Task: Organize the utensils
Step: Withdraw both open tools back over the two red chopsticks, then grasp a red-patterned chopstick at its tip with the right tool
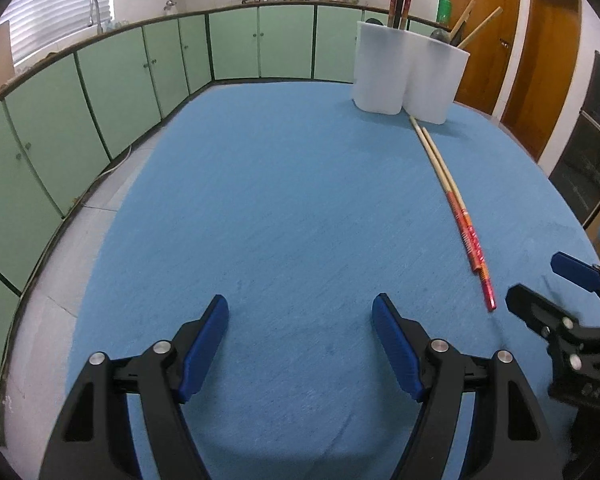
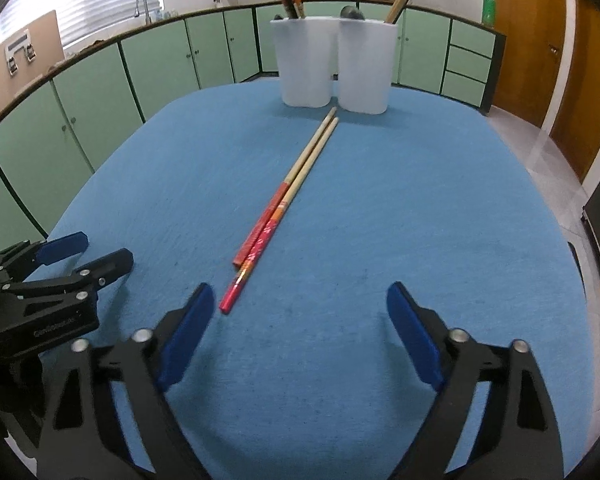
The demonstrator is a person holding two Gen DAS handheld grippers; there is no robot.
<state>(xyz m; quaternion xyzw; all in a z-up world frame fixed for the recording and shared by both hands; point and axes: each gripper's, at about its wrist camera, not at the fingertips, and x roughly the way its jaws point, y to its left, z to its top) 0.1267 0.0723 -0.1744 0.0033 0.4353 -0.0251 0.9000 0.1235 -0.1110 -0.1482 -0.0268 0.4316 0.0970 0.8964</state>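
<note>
Table, covered in blue cloth, bearing all items listed. Chopsticks, one pair, lying flat and side by side on the cloth, touching along most of their length; pale wood at the far ends, red patterned at the near ends; one stick set slightly further forward than the other. Their pale tips lie just short of the holder, pointing at the gap between its two tubs. Holder, white, two rounded compartments joined, upright at the far side of the table; the left compartment holds dark and red sticks, the right holds pale wooden handles and a dark rounded item, not identifiable. Left gripper, black frame with blue pads, jaws wide apart, nothing between them, held over bare cloth to the left of the chopsticks' red ends. Right gripper, same make, jaws wide apart and empty; the red ends of the chopsticks lie just ahead of its left finger, not touching it. The two grippers sit side by side, near each other, each visible at the edge of the other's view. Green cabinets line the wall behind.
</note>
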